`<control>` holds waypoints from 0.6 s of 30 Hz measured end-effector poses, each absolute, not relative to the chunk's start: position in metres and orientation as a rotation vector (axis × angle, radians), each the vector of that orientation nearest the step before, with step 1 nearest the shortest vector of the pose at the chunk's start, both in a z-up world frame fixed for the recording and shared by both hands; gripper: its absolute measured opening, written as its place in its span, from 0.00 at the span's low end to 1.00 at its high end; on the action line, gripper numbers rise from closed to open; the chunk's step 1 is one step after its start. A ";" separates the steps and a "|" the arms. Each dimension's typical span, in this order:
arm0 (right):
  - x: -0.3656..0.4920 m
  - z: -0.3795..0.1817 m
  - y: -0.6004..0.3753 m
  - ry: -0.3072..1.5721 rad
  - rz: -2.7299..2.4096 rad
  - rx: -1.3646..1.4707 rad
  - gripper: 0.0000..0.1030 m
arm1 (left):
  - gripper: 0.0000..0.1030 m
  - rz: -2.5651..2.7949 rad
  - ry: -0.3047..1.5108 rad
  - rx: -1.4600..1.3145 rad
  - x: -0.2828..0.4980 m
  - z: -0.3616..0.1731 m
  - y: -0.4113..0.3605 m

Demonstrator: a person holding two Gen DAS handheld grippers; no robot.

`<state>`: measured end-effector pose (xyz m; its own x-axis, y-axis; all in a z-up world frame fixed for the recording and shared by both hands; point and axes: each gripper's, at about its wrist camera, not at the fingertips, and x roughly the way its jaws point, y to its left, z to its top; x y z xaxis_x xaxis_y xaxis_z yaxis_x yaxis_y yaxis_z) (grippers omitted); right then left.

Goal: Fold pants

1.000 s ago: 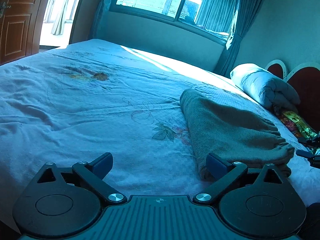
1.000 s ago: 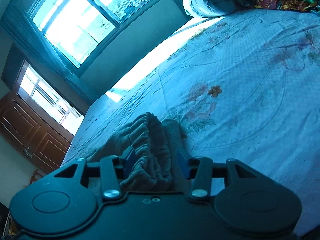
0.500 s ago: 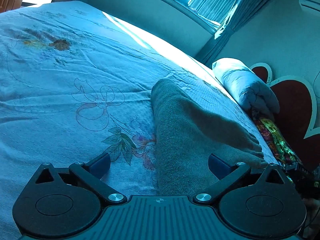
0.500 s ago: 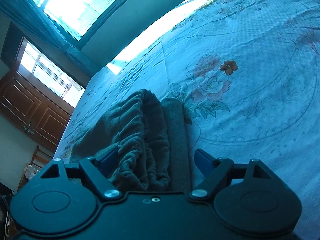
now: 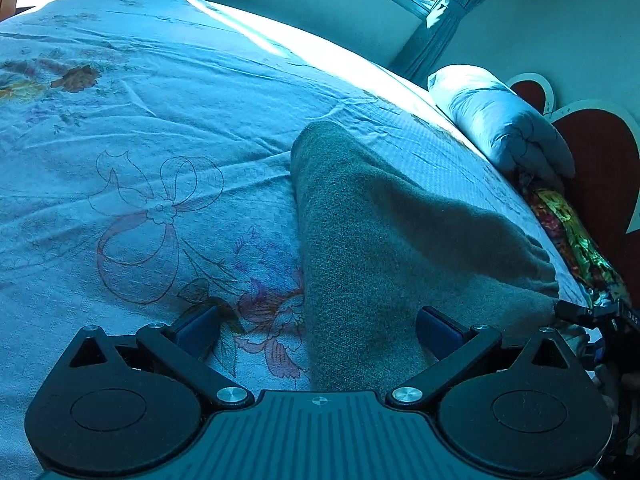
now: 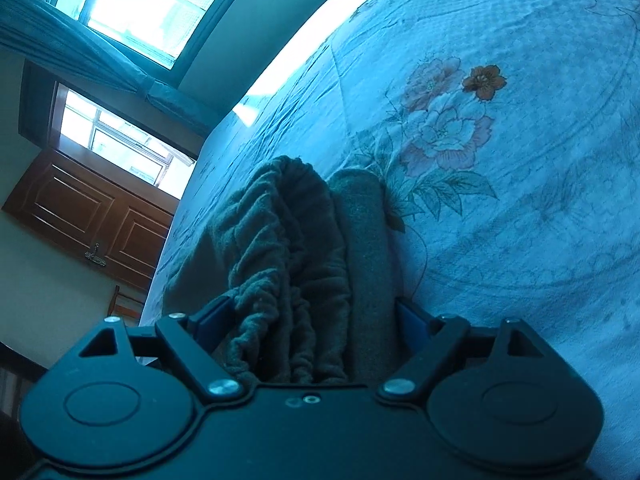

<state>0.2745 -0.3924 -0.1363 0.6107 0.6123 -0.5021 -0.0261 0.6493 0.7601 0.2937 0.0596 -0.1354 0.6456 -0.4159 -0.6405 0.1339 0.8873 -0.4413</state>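
While lengthwise ahead on bedspread (image 5: 168,128), pants (image 5: 360,232) between spread left gripper (image 5: 318,330), waistband within parted right gripper (image 6: 308,316).

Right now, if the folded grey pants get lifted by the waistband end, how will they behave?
Probably floppy: the pants drape in soft folds on the bed. The gathered waistband looks bulky, so layers may slide apart. Fleecy texture suggests little slipping against the right hand-held gripper.

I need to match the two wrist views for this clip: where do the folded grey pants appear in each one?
Left wrist view: the pants run from centre frame down to the bottom, lying between the open jaws of the left gripper.
Right wrist view: the pants fill lower centre, gathered waistband up, between the open jaws of the right gripper.
Shared landmark: the floral bedsheet under the pants.
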 end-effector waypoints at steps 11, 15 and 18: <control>0.279 -0.138 -0.396 0.842 0.444 0.794 0.80 | 1.00 -0.366 0.817 -0.342 0.304 -0.136 0.058; 0.278 -0.138 -0.398 0.838 0.451 0.800 0.80 | 1.00 -0.380 0.817 -0.337 0.306 -0.137 0.058; 0.277 -0.137 -0.398 0.837 0.452 0.796 0.81 | 1.00 -0.388 0.815 -0.332 0.307 -0.138 0.058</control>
<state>0.2768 -0.3979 -0.1372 0.6030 0.6371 -0.4802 -0.0524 0.6323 0.7730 0.3067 0.0584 -0.1382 0.6231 -0.4560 -0.6355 0.2055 0.8794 -0.4295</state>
